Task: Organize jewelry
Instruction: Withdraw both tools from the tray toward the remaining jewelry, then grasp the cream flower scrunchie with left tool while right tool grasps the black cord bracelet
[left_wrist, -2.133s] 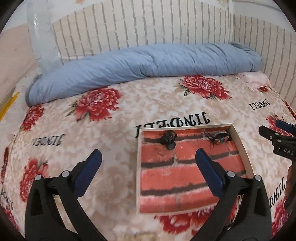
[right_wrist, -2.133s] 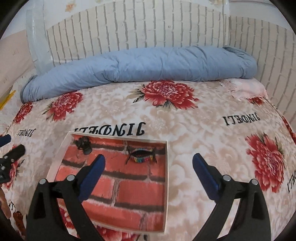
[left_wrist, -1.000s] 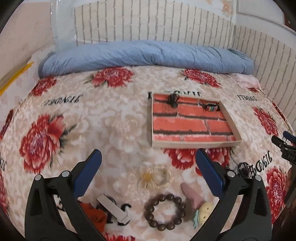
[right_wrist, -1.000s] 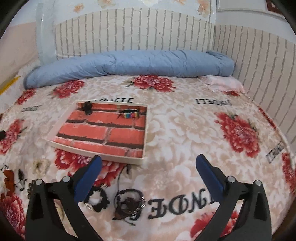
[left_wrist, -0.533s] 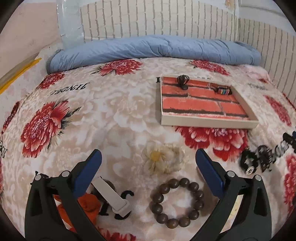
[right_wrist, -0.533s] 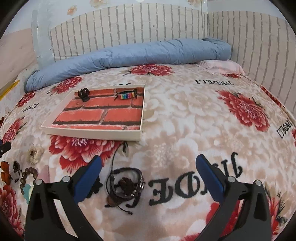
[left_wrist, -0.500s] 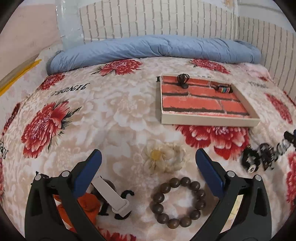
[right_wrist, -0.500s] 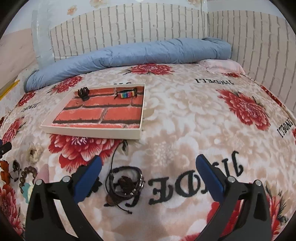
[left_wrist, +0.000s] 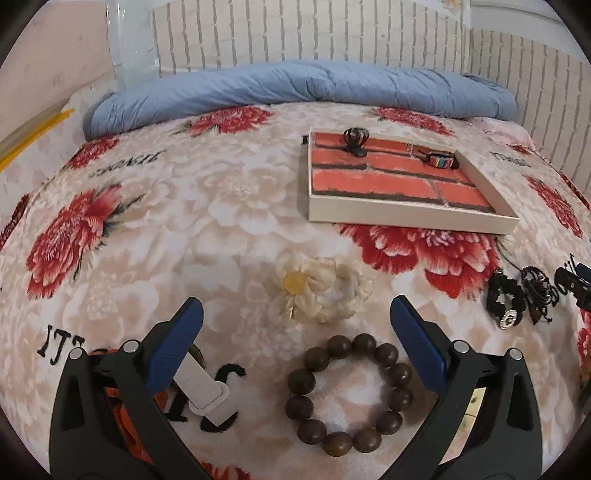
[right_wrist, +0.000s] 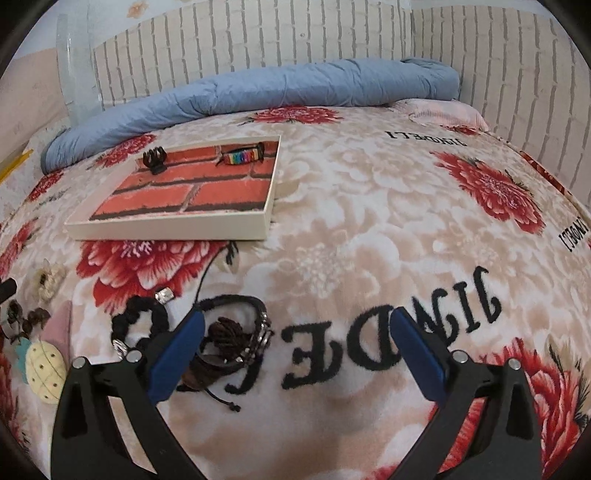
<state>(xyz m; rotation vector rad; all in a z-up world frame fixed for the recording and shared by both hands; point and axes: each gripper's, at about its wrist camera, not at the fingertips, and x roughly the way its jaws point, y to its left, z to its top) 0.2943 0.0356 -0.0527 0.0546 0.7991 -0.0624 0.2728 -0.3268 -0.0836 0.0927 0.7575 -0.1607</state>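
A: Left wrist view: our left gripper (left_wrist: 295, 347), jaws apart and empty, has the wooden bead bracelet (left_wrist: 349, 395) lying flat directly ahead, between its fingers.

B: Our right gripper (right_wrist: 297, 345), also spread wide, sits right of the leather bracelet (right_wrist: 234, 338); the tray (right_wrist: 166, 230) lies beyond.

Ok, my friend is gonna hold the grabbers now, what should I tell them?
Left gripper: open, empty, over the wooden bead bracelet.
Right gripper: open, empty; the dark leather bracelet lies by its left finger.
Done: the black claw clip and rainbow bracelet lie at the far end of the brick-print tray.
Left on the blanket: the bead bracelet, leather bracelet, cream flower piece, black scrunchie, white clip and a few small pieces near the left gripper.
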